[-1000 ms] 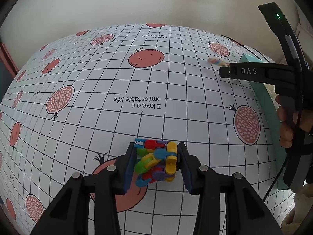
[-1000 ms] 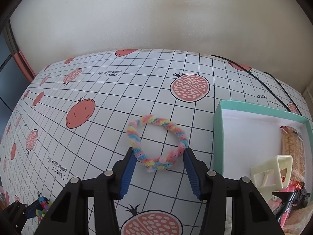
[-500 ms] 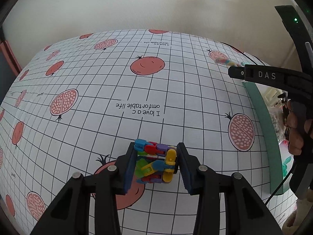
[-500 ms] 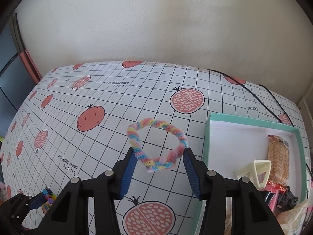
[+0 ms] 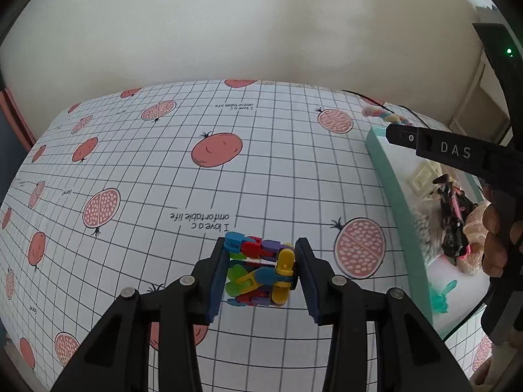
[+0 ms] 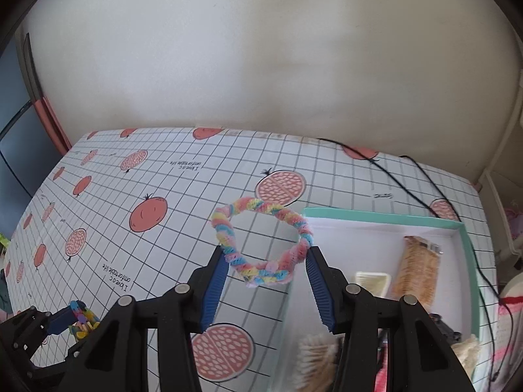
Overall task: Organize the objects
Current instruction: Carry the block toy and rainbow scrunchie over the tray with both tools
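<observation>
My left gripper (image 5: pixel 261 271) is shut on a bundle of coloured plastic links (image 5: pixel 260 272), held above the tablecloth; the same bundle (image 6: pixel 83 321) shows at the lower left of the right wrist view. My right gripper (image 6: pixel 264 274) is shut on a pastel fuzzy ring (image 6: pixel 261 240), lifted and hanging at the left wall of the teal box (image 6: pixel 385 219). The ring's far end (image 5: pixel 385 114) peeks above the right gripper's black body (image 5: pixel 457 153) in the left wrist view. The teal box (image 5: pixel 397 196) lies to the right of my left gripper.
The box holds a cream plastic piece (image 6: pixel 371 282), a wrapped biscuit pack (image 6: pixel 416 268), a brush (image 6: pixel 318 354) and other small items. A black cable (image 6: pixel 408 189) runs over the pomegranate-print tablecloth (image 6: pixel 196 196) at the back right. A hand (image 5: pixel 497 238) grips the right tool.
Both grippers have risen and moved right toward the teal box, each keeping its load. The fuzzy ring now overlaps the box's left wall.
</observation>
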The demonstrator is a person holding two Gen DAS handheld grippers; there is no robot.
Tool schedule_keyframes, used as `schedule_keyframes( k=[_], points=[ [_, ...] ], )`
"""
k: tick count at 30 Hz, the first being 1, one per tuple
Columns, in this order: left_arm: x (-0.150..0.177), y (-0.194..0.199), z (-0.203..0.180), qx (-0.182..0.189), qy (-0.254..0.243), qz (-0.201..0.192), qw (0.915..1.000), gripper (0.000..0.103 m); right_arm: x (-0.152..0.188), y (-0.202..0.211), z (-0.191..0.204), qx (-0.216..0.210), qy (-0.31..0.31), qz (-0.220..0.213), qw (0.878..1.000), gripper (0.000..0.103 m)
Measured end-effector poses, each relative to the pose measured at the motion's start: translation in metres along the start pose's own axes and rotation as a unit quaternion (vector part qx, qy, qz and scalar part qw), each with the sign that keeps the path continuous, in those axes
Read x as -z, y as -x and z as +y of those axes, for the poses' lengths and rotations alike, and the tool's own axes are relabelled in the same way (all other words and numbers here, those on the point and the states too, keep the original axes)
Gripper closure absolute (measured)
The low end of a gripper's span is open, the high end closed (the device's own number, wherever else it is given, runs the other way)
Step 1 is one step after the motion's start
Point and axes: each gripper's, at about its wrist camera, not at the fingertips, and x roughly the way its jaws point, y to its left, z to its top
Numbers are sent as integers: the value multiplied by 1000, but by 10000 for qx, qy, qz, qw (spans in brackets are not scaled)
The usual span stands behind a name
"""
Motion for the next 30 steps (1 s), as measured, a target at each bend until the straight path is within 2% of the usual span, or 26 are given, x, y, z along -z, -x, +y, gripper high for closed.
schedule_keyframes(
  k=[10, 18, 25, 30],
  points=[
    [-23, 20, -71, 298, -530, -205, 9979, 60, 9, 36, -64, 352, -232, -157, 9990, 51],
    [-43, 42, -146, 551, -1020, -442, 9923, 60, 20, 65, -120, 561, -526, -311, 9966, 51],
    [-37, 44, -205, 874, -1244, -397, 9876, 60, 35, 79, -152, 618, -658, -309, 9954, 51],
    [-20, 28, -231, 820, -1410, -216, 9864, 60, 48, 70, -167, 560, -694, -86, 9960, 51]
  ],
)
